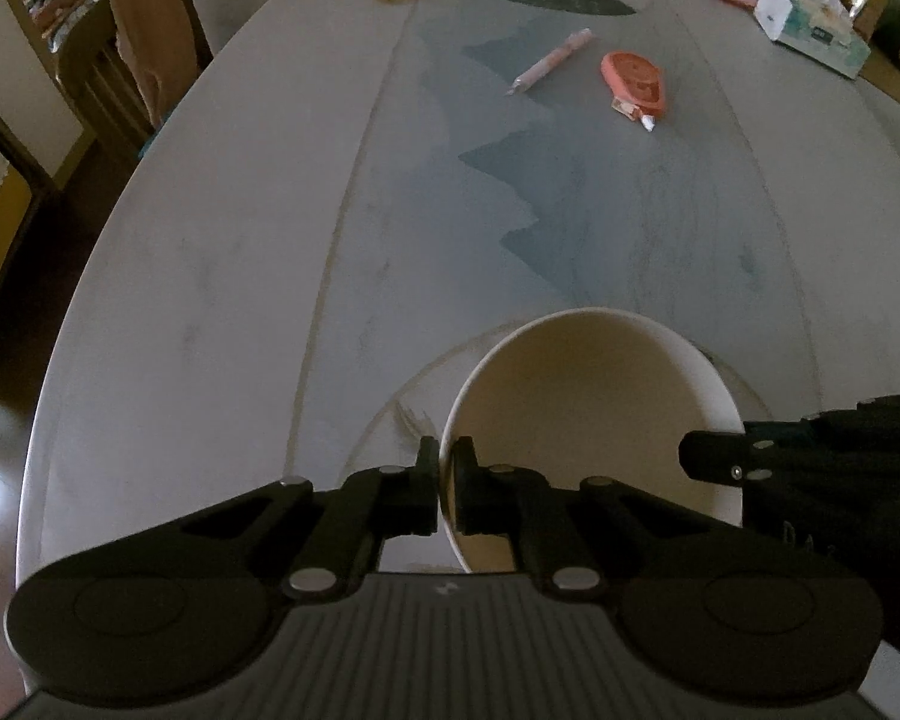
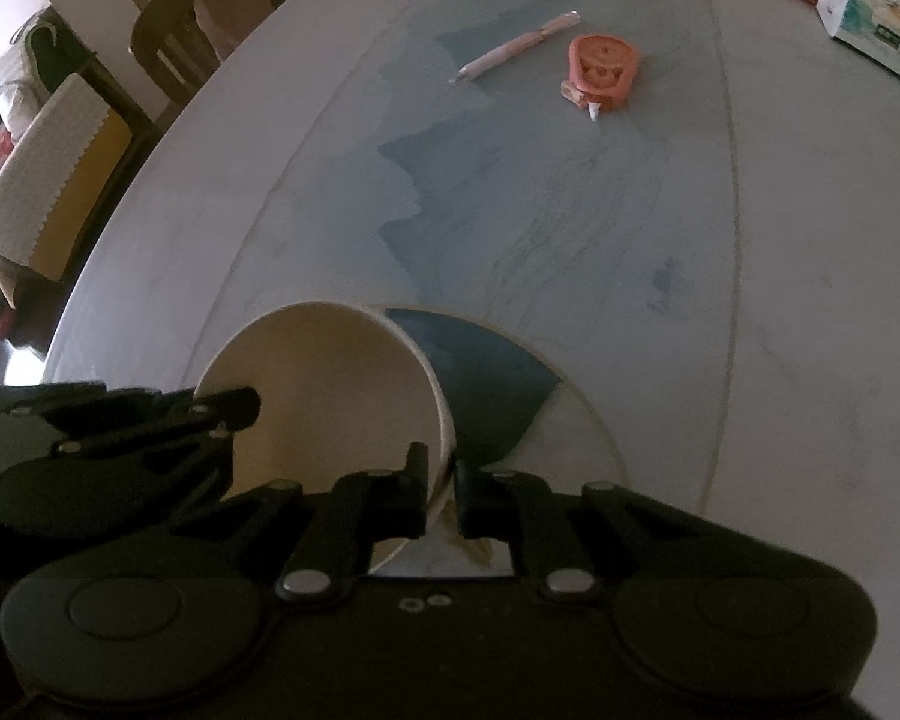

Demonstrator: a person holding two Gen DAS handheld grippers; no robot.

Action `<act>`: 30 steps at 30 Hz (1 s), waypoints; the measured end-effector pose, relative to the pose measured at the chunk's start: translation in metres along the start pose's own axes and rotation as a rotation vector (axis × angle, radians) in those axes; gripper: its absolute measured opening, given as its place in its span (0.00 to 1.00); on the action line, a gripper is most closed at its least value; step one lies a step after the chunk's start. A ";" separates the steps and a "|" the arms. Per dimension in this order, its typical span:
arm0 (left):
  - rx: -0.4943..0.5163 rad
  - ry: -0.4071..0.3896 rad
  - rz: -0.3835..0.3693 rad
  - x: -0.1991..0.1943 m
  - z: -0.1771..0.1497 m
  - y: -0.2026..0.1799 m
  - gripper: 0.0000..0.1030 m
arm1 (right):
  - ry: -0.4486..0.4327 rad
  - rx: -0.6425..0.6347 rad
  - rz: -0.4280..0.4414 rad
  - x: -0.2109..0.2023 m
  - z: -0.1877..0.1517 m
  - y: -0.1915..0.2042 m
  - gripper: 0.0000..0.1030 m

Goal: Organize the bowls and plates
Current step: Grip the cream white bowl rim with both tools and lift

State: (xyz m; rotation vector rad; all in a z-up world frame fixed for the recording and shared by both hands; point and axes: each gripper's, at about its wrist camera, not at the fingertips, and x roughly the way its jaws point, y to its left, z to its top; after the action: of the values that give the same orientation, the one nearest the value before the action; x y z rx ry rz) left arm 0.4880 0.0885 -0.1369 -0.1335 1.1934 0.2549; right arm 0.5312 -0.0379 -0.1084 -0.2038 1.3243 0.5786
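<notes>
A cream bowl [image 1: 594, 414] is held over a flat plate [image 1: 390, 426] near the table's front. My left gripper [image 1: 446, 480] is shut on the bowl's left rim. My right gripper [image 2: 441, 492] is shut on the bowl's [image 2: 324, 396] right rim, and it shows at the right edge of the left wrist view [image 1: 720, 456]. The left gripper shows at the left of the right wrist view [image 2: 222, 408]. The plate [image 2: 576, 450] lies under the bowl, with a dark blue patch on it. Whether the bowl rests on the plate I cannot tell.
A pink pen [image 1: 549, 60] and an orange correction tape dispenser [image 1: 633, 84] lie farther back on the grey-blue table mat [image 1: 600, 198]. A tissue box [image 1: 810, 18] stands at the back right. Wooden chairs [image 1: 132, 54] stand along the left edge.
</notes>
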 end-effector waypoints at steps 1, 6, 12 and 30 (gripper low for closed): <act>0.002 -0.002 0.002 -0.002 -0.001 -0.001 0.04 | 0.000 -0.001 -0.003 -0.001 -0.002 0.000 0.08; 0.034 -0.002 -0.003 -0.017 -0.009 -0.011 0.03 | 0.008 -0.002 -0.021 -0.013 -0.014 0.001 0.07; 0.086 -0.015 -0.018 -0.051 -0.026 -0.028 0.03 | 0.011 0.018 -0.029 -0.040 -0.035 -0.004 0.06; 0.258 -0.099 -0.097 -0.171 -0.128 -0.089 0.03 | -0.059 0.067 -0.089 -0.156 -0.152 -0.010 0.06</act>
State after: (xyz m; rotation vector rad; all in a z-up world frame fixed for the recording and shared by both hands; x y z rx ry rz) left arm 0.3377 -0.0493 -0.0277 0.0462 1.1078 0.0208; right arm 0.3867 -0.1604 0.0003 -0.1883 1.2685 0.4611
